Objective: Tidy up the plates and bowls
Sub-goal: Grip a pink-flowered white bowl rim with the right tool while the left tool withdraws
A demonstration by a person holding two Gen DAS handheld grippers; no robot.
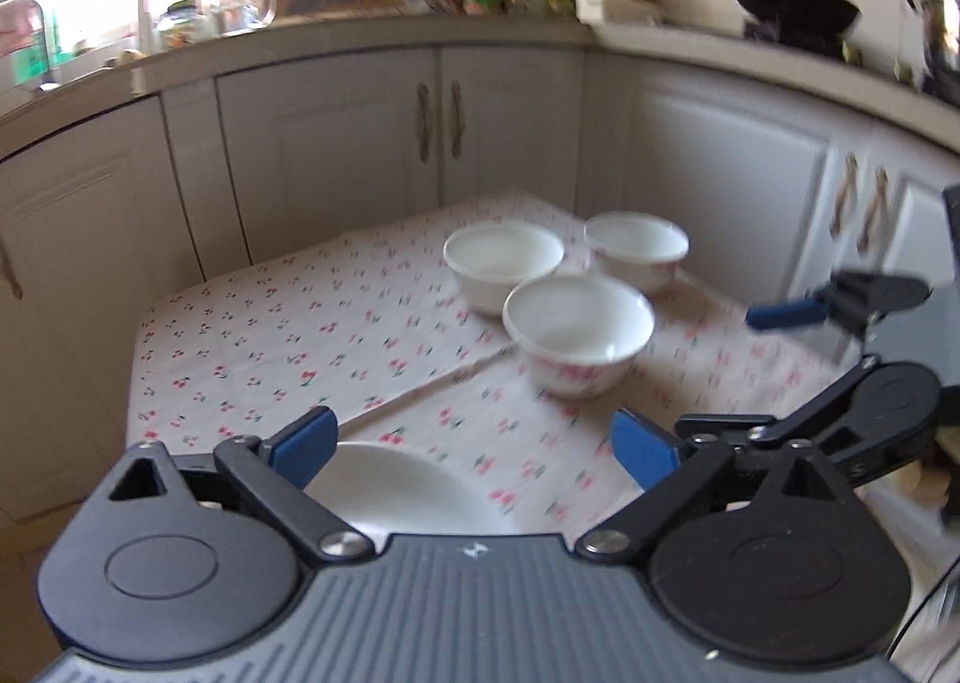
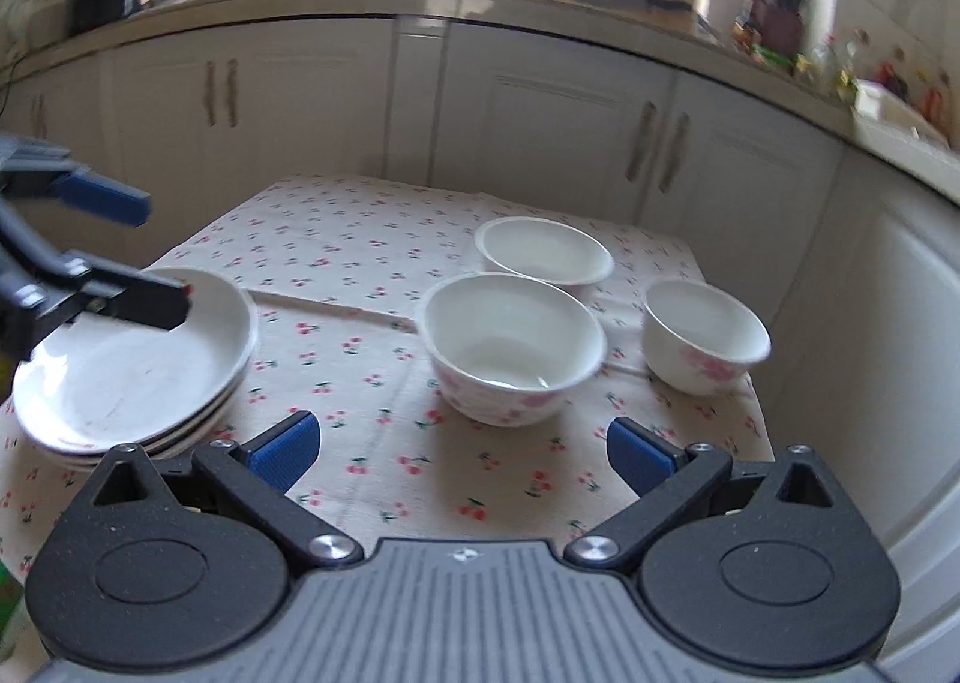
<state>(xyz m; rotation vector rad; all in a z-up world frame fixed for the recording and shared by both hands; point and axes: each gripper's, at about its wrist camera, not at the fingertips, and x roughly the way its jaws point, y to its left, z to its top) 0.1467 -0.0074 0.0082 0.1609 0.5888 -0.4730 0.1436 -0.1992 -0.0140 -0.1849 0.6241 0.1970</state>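
We see both claws released, nothing between their blue pads: the left claw and the right claw. Three white bowls cluster mid-frame on the cherry-print surface; the stacked plates lie lower left, under the left claw.

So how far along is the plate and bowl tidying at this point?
Done: the plates sit stacked at the tablecloth's left edge. In hand: nothing; left gripper and right gripper are both open and empty. Left: the three bowls stand separate, unstacked.
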